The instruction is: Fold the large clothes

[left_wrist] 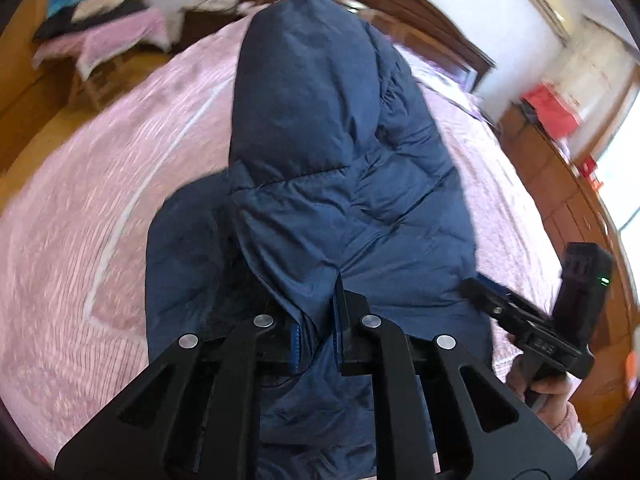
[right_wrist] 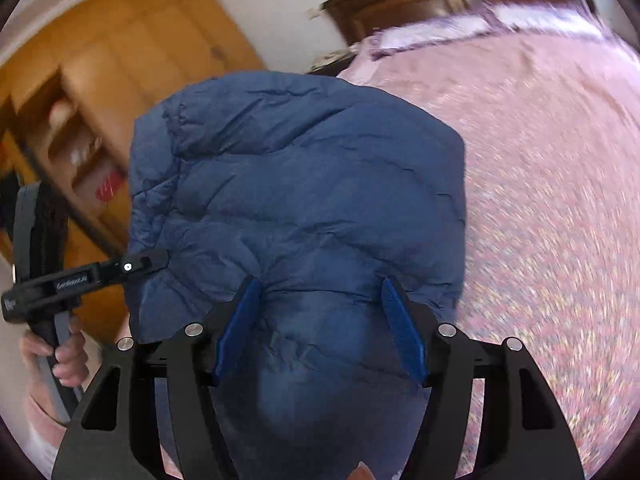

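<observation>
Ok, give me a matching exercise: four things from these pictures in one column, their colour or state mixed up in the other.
1. puffy quilted jacket
2. textured bedspread
3. left tool
4. right tool

A. jaws spread wide, jacket bulging between them
B. navy blue
C. pink
D. pinched shut on a jacket fold

Pairs: 1-B, 2-C, 3-D, 4-A

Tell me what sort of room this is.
Most likely a bedroom in a home. A wide bed with a pink bedspread and a dark wooden headboard fills the view, a blue padded jacket lies on it, and wooden cupboards line the wall.
</observation>
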Demonstrator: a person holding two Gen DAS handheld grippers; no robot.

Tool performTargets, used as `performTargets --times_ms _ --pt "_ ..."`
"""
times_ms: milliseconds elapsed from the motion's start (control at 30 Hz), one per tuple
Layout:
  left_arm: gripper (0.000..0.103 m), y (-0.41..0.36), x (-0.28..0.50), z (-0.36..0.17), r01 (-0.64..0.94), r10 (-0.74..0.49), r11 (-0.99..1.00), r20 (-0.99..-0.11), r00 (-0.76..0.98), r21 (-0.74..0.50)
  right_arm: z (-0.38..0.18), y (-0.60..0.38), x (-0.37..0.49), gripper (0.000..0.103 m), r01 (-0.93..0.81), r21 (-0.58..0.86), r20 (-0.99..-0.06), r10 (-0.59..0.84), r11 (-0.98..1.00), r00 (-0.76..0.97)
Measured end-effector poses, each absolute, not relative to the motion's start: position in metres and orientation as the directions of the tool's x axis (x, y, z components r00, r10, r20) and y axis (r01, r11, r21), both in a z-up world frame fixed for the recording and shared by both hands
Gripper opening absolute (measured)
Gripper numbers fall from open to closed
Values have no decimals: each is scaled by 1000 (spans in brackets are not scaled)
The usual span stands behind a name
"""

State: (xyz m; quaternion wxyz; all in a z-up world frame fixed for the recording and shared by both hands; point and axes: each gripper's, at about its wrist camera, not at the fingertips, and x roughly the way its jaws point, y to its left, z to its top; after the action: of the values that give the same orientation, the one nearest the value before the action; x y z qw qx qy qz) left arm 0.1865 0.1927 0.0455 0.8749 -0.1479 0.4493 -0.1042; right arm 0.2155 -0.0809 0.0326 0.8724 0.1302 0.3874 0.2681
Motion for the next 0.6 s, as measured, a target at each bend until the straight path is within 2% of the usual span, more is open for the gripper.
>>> performTargets --times_ms 100,167,267,300,333,500,600 --pt "14 225 186 13 -51 -313 912 -769 557 -408 34 -43 215 65 -426 331 -643 532 842 551" --pt "21 242 187 -6 -110 -297 899 -776 557 -423 32 -18 214 65 -458 253 -669 496 852 553" --pt "41 257 187 -25 -181 -246 895 -791 560 -407 26 7 212 65 -479 167 -700 446 862 558" --pt "52 262 185 -29 -210 -207 900 -799 565 -382 24 11 210 65 -480 157 -705 439 863 557" --pt "58 266 184 -32 -222 -186 903 -801 569 -368 21 14 212 65 -481 154 -708 436 863 555" --pt "69 272 183 -46 -242 -185 894 -803 567 -376 15 16 216 67 -491 154 -708 442 857 550" --pt "72 269 186 -50 -239 -174 901 -806 565 -362 29 1 212 76 -490 249 -687 509 835 518"
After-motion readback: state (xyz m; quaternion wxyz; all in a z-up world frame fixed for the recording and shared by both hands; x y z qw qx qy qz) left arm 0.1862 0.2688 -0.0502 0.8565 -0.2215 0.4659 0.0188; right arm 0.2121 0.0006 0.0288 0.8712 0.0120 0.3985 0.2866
